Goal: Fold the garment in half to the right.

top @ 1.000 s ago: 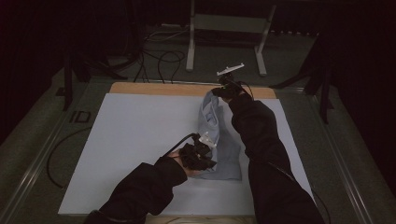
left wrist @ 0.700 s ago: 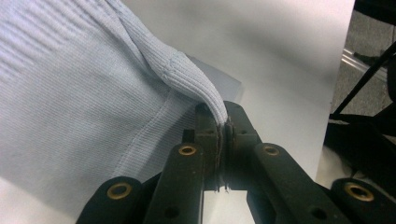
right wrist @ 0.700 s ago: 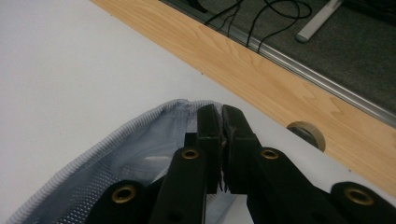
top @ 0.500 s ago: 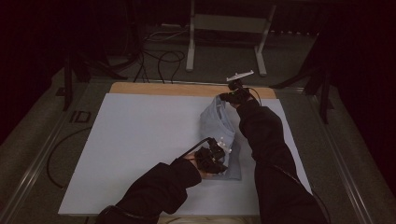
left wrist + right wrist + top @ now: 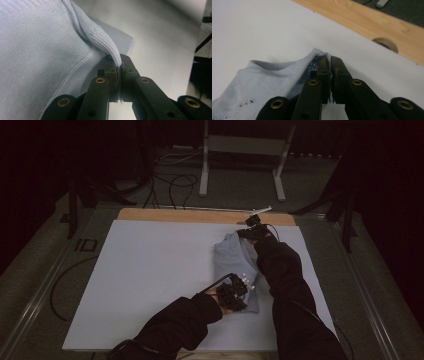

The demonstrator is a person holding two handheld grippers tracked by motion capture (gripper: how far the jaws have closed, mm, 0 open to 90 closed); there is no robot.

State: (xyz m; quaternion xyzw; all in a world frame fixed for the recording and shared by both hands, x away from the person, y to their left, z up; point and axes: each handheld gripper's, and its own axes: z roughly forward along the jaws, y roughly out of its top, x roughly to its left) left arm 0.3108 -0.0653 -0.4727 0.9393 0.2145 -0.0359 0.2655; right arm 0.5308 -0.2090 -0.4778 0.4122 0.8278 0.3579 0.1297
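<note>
One white table sheet (image 5: 150,280) carries your pale blue knit garment (image 5: 234,257) at its right side. Your right gripper (image 5: 248,233) pinches its far ribbed edge; your left gripper (image 5: 239,292) clamps its near hem.

Pale blue knit garment (image 5: 231,255), folded lengthwise, on white table's right half
</note>
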